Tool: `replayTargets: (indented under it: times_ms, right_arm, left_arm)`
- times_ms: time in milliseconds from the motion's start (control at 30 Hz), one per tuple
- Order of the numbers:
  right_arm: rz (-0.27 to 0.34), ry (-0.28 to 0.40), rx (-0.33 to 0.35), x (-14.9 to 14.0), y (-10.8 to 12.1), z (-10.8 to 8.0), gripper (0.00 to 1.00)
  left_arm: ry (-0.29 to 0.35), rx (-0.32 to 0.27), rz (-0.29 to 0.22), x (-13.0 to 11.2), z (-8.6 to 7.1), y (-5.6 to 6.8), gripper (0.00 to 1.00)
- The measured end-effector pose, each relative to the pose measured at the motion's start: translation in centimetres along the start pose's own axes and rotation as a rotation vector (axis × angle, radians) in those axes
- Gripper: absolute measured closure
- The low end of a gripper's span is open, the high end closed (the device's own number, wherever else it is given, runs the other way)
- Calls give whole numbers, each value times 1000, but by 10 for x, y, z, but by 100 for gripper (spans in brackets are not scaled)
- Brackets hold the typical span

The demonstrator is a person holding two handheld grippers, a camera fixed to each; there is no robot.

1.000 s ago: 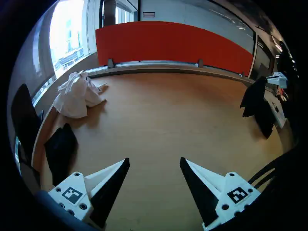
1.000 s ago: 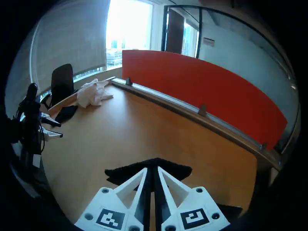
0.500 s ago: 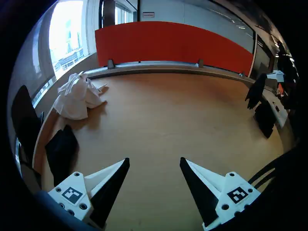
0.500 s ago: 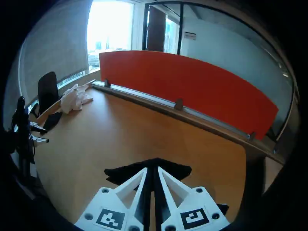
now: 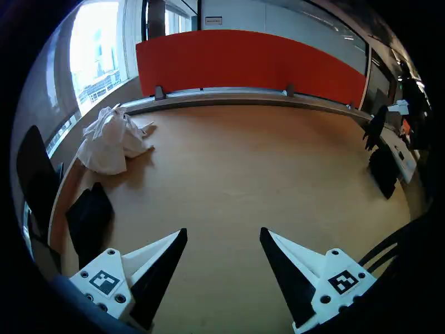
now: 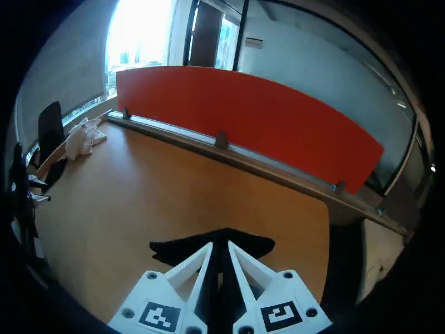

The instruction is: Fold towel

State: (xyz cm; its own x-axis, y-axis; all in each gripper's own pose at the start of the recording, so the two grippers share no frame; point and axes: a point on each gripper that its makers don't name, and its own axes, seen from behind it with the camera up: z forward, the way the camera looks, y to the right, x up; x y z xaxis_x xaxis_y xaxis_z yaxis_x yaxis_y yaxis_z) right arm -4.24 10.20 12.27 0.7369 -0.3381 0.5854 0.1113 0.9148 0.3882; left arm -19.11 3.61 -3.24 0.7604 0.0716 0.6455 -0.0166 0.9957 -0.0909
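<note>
- left gripper (image 5: 222, 230): fingers spread wide apart, nothing between them, pointing across the counter (image 5: 239, 167) toward the red divider (image 5: 250, 61)
- bare wood counter under the gap between the left gripper's fingers, well short of the divider
- right gripper (image 6: 221, 246): fingers pressed together, clamped on the black towel (image 6: 253, 245)
- black towel fans out to both sides of the right gripper's tips, opposite the divider's middle stretch and well apart from it (cannot tell whether it hangs clear of the counter or rests on it)
- red divider stands upright along the counter's far edge, held in small grey brackets, a pale rail running along its foot
- white cloth heap (image 5: 111, 139): crumpled, lying on the counter near the divider's window end, apart from the divider itself
- black cloth (image 5: 89, 220): bunched on the counter edge, farther from the divider than the white cloth heap and on the same end
- office chair (image 5: 33, 178): dark back, off the counter, beyond the divider's window end
- window (image 5: 94, 55): bright, just past the divider's window end
- dark hanging cloth (image 5: 375, 125) in the left gripper view: near the divider's other end, under a white gripper body, too small to tell more
- dark cloth patch (image 5: 384, 170): on the counter just below the dark hanging cloth, farther from the divider
</note>
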Motion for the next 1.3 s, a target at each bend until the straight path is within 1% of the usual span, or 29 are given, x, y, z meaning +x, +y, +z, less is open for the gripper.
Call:
replayTargets:
  times_ms: [200,400,767,967,1167,1300]
  right_arm:
    - [16,-23,-36,-8,25,-3,96]
    - [36,-42,-56,-20,40,-7,96]
    - [63,-51,-77,-31,52,-15,96]
    - [70,-61,-88,-43,56,-26,96]
    - [89,-92,-103,-70,60,-41,96]
    - [108,-126,-122,-97,65,-53,96]
  left_arm:
    - [0,-3,5,2,1,4,3]
    - [-1,-4,6,3,1,5,3]
    - [-2,-5,14,5,2,7,3]
    - [-2,-9,18,6,2,10,3]
    - [0,-15,22,8,3,12,3]
    - [3,-19,24,9,3,13,3]
